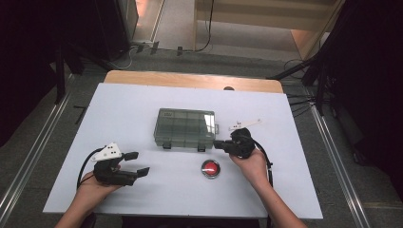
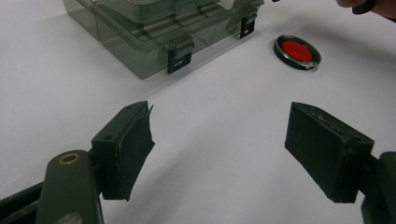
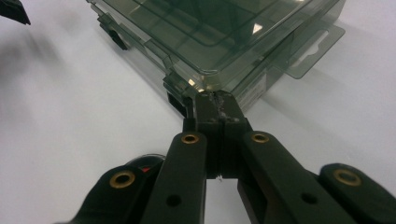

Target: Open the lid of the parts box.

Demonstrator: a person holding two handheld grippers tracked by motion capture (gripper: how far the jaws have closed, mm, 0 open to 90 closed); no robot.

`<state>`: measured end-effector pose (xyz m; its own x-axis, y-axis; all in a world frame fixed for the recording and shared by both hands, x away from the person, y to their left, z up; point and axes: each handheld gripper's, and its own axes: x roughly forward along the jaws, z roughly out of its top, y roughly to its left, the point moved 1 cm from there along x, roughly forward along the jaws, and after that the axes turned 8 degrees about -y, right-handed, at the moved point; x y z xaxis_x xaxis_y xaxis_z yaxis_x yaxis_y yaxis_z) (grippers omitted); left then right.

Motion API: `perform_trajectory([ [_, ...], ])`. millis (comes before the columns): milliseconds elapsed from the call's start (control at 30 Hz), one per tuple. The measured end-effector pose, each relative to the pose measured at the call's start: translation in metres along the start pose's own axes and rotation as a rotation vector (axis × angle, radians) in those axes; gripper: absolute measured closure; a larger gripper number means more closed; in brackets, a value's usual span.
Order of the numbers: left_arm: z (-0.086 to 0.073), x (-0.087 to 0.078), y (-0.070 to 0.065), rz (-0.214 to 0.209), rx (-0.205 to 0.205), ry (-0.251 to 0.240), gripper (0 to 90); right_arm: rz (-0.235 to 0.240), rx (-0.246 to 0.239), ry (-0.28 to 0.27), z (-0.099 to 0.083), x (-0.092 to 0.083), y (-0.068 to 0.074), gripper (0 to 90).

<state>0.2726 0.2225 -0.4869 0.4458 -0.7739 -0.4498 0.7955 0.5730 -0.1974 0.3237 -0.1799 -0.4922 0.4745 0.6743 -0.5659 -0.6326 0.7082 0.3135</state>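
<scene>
Pressing together with nothing between them, the right gripper [image 3: 218,109] jaws sit at the front corner of the plastic box [image 1: 185,127], seemingly touching its right latch [image 1: 201,148], though contact is hard to confirm. Unlatching looks like the step in hand; next needs a careful nudge. Farther left, the left gripper [image 2: 217,149] hovers spread and empty, with the red button [image 2: 297,51] beyond its tips.

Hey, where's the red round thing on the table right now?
In the high view the red disc lies on the white table, just in front of the closed clear organizer box, right of centre, with the right gripper nearest it.
</scene>
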Motion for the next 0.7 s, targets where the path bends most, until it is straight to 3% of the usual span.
perform_trajectory([
  [700,0.0,0.0,0.001,0.0,-0.014,0.001,22.9,0.015,0.006,-0.028,0.015,-0.003,0.003,90.0],
])
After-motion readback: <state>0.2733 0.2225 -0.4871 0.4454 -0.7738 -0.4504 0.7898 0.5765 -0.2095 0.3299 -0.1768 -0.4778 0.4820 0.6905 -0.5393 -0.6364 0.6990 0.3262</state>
